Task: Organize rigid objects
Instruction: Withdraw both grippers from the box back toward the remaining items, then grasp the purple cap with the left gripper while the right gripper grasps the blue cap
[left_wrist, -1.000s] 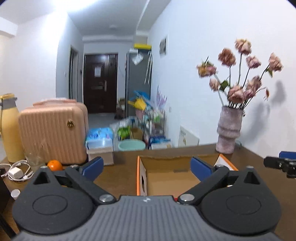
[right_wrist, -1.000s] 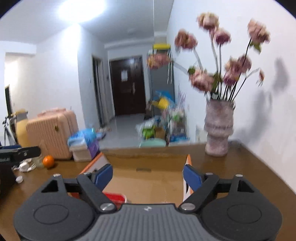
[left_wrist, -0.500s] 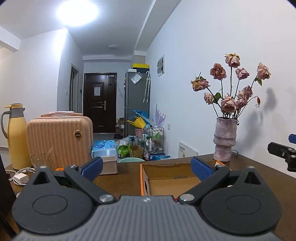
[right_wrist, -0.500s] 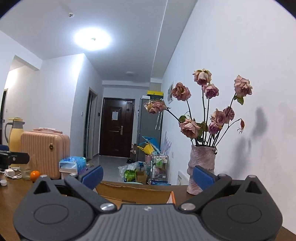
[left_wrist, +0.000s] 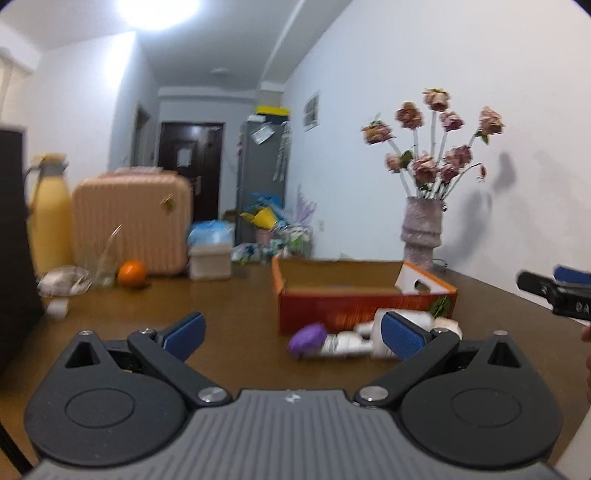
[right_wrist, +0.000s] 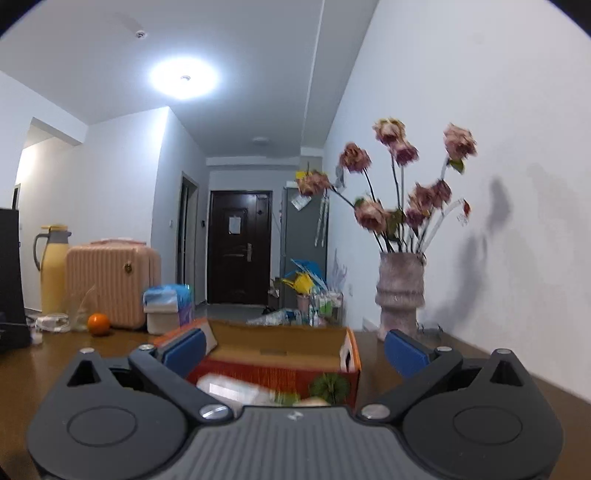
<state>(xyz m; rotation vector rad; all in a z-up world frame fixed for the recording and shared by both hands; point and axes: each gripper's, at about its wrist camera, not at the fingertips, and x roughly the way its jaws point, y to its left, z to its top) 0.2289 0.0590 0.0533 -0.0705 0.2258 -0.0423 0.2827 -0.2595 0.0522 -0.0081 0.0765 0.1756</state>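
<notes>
An open orange cardboard box (left_wrist: 332, 306) stands on the brown table; it also shows in the right wrist view (right_wrist: 280, 365). In front of it lie a white bottle with a purple cap (left_wrist: 325, 341) and other white containers (left_wrist: 402, 321). My left gripper (left_wrist: 293, 330) is open and empty, held back from these items. My right gripper (right_wrist: 295, 350) is open and empty, close before the box; a white item (right_wrist: 229, 389) lies between it and the box. The right gripper shows at the left wrist view's right edge (left_wrist: 554, 291).
A vase of dried roses (left_wrist: 423, 229) stands behind the box by the wall. At the left are a pink suitcase (left_wrist: 133, 221), a yellow flask (left_wrist: 50, 218), an orange (left_wrist: 132, 273), a tissue box (left_wrist: 210, 254), cables and a dark object (left_wrist: 14, 240).
Both grippers have drawn back from above the box and lowered. The box front and the bottles before it have come into view. Both stay open.
</notes>
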